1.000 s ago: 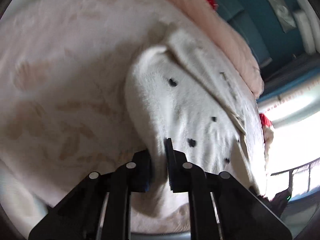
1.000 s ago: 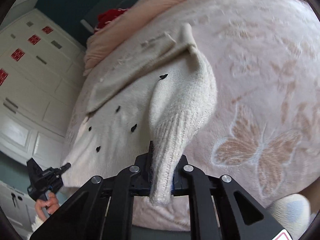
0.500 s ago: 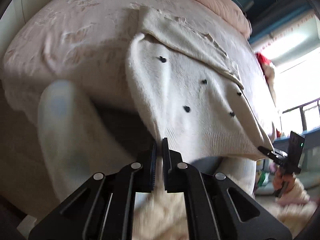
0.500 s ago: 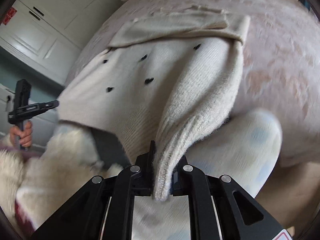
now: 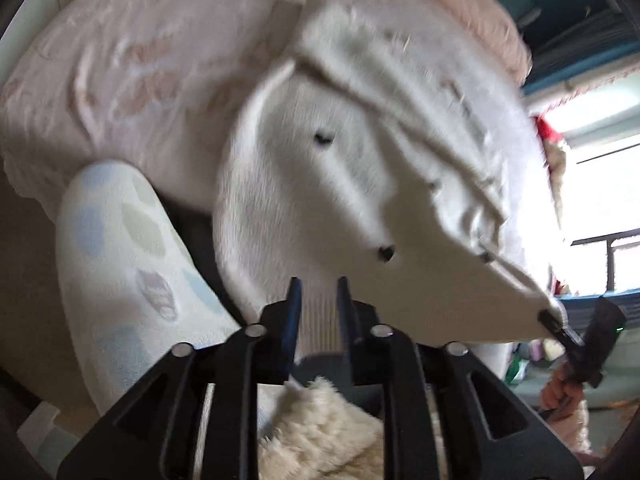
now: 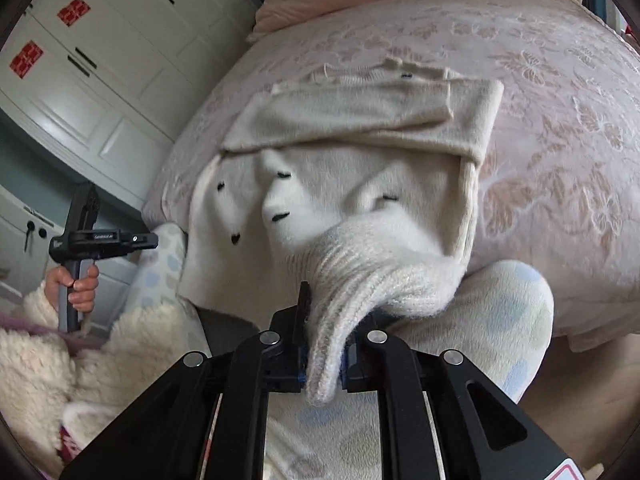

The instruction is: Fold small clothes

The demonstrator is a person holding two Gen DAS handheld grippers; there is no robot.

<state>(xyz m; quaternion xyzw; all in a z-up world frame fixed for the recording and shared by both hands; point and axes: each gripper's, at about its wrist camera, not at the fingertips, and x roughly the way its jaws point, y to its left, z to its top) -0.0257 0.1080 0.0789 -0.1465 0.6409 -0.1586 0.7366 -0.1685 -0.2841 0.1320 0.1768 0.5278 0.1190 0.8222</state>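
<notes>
The cream sweater (image 6: 352,184) lies on the bed (image 6: 560,120), hem at the near edge: soft, light, floppy. The right gripper (image 6: 324,344) is clamped on its ribbed cuff; the left gripper (image 5: 316,300) is opening, nothing pinched between its jaws. Ribbed edges should grip best.
</notes>
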